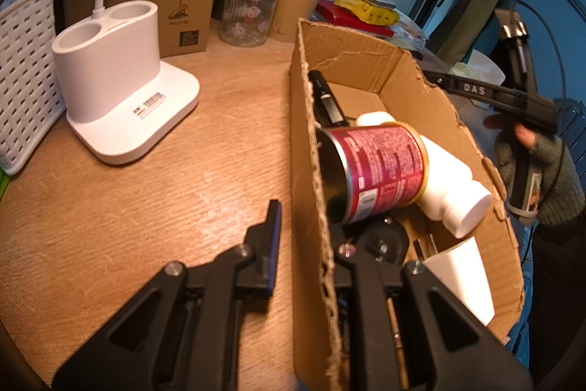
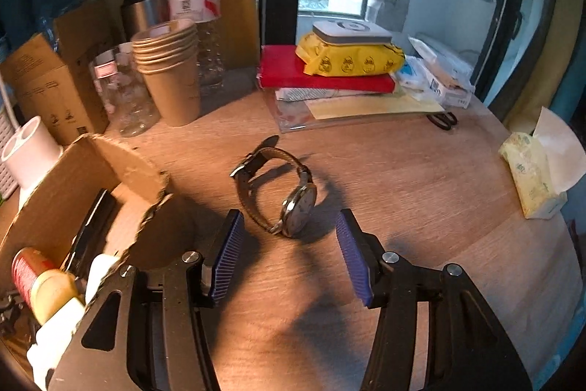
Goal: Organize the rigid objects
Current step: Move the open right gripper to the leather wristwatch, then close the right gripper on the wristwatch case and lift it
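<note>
Wristwatch point(image 2: 284, 193) lies just ahead of the right tongs point(image 2: 289, 251), jaws apart.

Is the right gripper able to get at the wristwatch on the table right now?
Probably yes: the right gripper is open with the wristwatch just ahead of its fingertips, and only bare table lies between.

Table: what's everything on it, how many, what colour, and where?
wristwatch: one, brown strap, mid-table
cardboard box: one, brown, left of wristwatch
can: one, red, lying in box
bottle: one, white, in box against can
paper cups: one stack, brown, table's back
lamp base: one, white, left of box
scissors: one pair, black, far right
tissue pack: one, yellow, right edge
left gripper: one, black, shut on box wall
right gripper: one, black, open, near wristwatch
</note>
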Tool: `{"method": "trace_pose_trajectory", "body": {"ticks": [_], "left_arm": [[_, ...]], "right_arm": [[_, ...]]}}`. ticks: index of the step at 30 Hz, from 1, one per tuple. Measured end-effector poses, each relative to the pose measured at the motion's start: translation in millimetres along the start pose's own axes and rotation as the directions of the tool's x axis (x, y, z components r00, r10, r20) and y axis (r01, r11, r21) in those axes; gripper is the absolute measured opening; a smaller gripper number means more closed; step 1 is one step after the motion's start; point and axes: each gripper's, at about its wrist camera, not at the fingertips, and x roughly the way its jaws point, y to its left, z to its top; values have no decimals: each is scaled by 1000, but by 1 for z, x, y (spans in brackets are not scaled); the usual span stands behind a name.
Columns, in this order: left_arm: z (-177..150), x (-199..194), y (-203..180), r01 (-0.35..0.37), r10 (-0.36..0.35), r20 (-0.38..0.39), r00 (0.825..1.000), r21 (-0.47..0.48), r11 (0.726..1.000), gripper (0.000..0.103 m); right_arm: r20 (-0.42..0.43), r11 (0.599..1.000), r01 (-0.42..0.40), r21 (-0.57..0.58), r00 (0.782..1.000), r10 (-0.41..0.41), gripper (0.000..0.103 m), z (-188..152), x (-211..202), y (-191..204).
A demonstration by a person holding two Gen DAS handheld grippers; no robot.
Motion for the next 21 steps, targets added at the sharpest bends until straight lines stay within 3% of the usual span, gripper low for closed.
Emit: {"method": "trace_pose_trajectory", "body": {"ticks": [12, 14, 21], "left_arm": [[0, 0, 0, 0, 0, 0, 1000, 0, 1000, 15], [0, 0, 0, 0, 0, 0, 1000, 0, 1000, 15], [0, 0, 0, 0, 0, 0, 1000, -1, 1000, 15]], "right_arm": [[-19, 1000, 16, 20, 1000, -16, 53, 9, 22, -4], [-25, 1000, 18, 25, 1000, -18, 44, 10, 25, -5], [-48, 999, 16, 37, 999, -14, 30, 9, 36, -7]]}}
